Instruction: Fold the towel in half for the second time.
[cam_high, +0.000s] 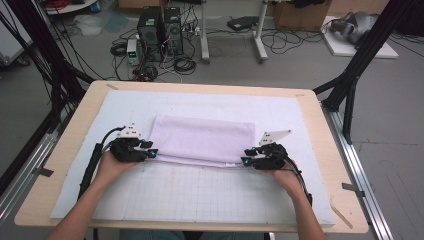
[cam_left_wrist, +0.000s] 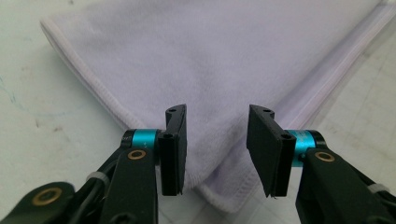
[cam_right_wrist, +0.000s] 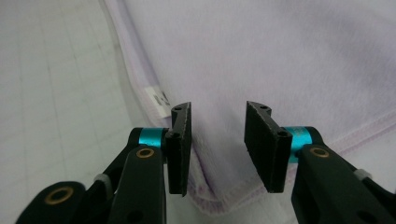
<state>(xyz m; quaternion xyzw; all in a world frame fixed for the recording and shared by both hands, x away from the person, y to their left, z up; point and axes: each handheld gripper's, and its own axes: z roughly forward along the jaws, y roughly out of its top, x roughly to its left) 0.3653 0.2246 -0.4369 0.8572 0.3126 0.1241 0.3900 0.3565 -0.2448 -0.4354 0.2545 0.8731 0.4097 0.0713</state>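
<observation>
Two grippers sit at the near corners of the folded lilac towel (cam_high: 202, 139), which lies mid-bench: left gripper (cam_left_wrist: 215, 149) and right gripper (cam_right_wrist: 218, 149), jaws spread, nothing pinched. Each should catch every layer at its corner before lifting, I judge, or the fold will skew

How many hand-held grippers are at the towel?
2. The left hand-held gripper is at the near left corner of the towel, and the right hand-held gripper is at its near right corner. Both have open jaws above a corner.
</observation>
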